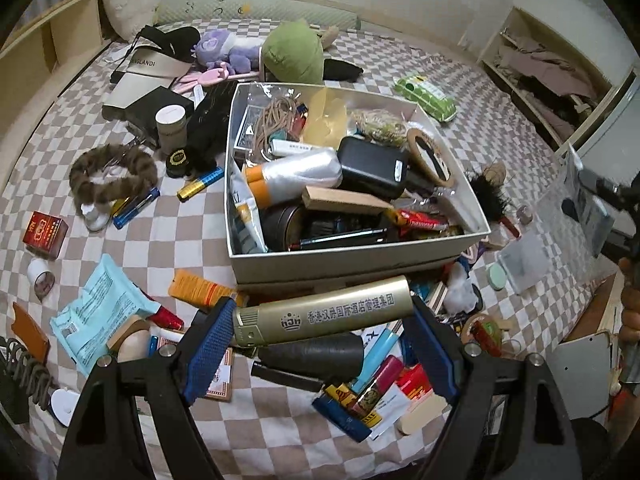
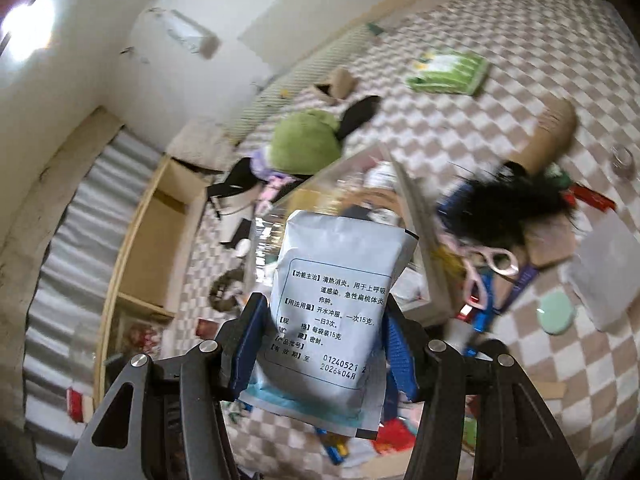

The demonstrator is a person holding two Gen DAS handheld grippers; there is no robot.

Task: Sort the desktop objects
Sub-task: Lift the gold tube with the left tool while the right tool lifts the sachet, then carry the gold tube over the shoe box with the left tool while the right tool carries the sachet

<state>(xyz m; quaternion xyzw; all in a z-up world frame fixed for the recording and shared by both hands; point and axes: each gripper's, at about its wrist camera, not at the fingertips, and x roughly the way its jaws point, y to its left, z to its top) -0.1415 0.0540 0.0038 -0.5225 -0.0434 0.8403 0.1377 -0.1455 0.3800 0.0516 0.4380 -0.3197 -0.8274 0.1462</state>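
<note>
My left gripper point(image 1: 320, 344) is shut on a gold lighter point(image 1: 324, 312) with Chinese lettering, held crosswise between its blue pads, just in front of the near wall of a white box point(image 1: 360, 254). The box is full of mixed items, among them a black case point(image 1: 374, 166) and a wooden block point(image 1: 344, 200). My right gripper point(image 2: 324, 344) is shut on a white medicine sachet point(image 2: 336, 280) with printed Chinese text, held above the box's corner point(image 2: 416, 220). The right gripper also shows in the left wrist view point(image 1: 592, 200), at the far right with the sachet.
Loose items cover the checkered sheet: a light blue packet point(image 1: 96, 312), an orange tube point(image 1: 200, 290), a red box point(image 1: 44, 234), a fur ring point(image 1: 112, 176), blue lighters point(image 1: 136, 208), a green cap point(image 1: 294, 54), a green tissue pack point(image 1: 426, 98). A black furry item point(image 2: 508, 208) and pink glasses point(image 2: 500, 260) lie right of the box.
</note>
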